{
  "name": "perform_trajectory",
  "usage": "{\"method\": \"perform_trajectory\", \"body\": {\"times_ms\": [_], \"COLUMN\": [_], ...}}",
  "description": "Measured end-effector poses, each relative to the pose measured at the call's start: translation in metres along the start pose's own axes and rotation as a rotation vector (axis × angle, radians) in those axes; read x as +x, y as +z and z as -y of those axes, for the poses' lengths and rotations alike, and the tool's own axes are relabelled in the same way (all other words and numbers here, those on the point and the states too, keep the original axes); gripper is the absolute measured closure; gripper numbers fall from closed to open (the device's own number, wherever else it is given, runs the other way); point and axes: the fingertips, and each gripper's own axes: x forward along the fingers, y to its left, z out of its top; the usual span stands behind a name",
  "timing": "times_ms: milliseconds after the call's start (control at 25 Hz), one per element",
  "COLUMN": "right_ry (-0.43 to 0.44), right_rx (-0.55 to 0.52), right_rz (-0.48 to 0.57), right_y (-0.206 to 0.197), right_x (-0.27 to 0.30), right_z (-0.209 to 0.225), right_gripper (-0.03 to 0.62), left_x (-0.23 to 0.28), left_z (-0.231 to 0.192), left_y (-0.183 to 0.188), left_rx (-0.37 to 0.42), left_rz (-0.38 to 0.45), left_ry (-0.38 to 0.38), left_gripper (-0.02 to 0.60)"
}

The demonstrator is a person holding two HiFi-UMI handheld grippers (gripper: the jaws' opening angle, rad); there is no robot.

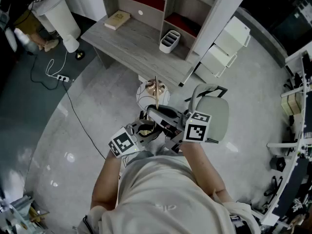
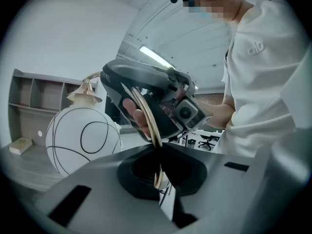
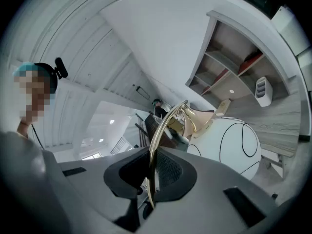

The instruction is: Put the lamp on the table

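1. Aloft between two handheld grippers, the lamp [image 1: 152,95] hangs in front of the person, near the front edge of the table [image 1: 127,50] but not resting on it.
2. Its shade is a smooth white globe traced with thin black curved lines and capped by a flared brass-coloured fitting. A slim, polished gold stem [image 3: 165,123] arcs away from that cap.
3. The left gripper [image 2: 158,173] has its jaws closed on the stem, pinching the metal in the dark padded gap. The right gripper [image 3: 151,174] is likewise clamped on the stem and faces the left one from the other side.
4. Where the stem ends cannot be made out. It runs out of sight between the jaws in both gripper views, and in the head view the grippers and their marker cubes cover whatever lies below the globe.
5. The table is pale grey wood grain, backed by a shelf unit [image 1: 161,6] of open compartments with red linings. A tan book [image 1: 117,19] and a white slotted holder [image 1: 169,41] sit on the tabletop, well apart.
6. A chair [image 1: 217,113] with a rounded grey seat stands just beside the right gripper, partly covered by that gripper's cube.
7. A thin dark cable [image 1: 78,116] trails across the glossy grey floor [image 1: 97,96] towards a power strip [image 1: 62,77] at the left.
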Motion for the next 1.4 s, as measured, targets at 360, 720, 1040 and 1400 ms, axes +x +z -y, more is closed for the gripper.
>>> {"method": "perform_trajectory", "body": {"times_ms": [360,720,1040,1400], "right_ry": [-0.021,-0.029,0.002,0.060], "right_rx": [0.011,0.033,0.060,0.074], "right_rz": [-0.009,-0.001,-0.014,-0.058], "right_y": [-0.013,-0.024,-0.008,0.046], "right_x": [0.025,0.071,0.089,0.111], "right_z": [-0.005,0.000,0.030,0.080], "right_gripper": [0.546,0.546,0.546,0.546], "left_x": [-0.028,-0.070,-0.067,-0.042], "left_z": [-0.001,-0.021,-0.061,-0.139], "left_y": [-0.007,-0.022,-0.031,-0.025], "left_rx": [-0.012,-0.012,-0.029,-0.047], "left_rz": [0.005,0.025,0.012,-0.002], "left_ry": [-0.013,-0.018,0.024,0.089], "left_gripper": [0.565,0.565,0.565,0.565]}}
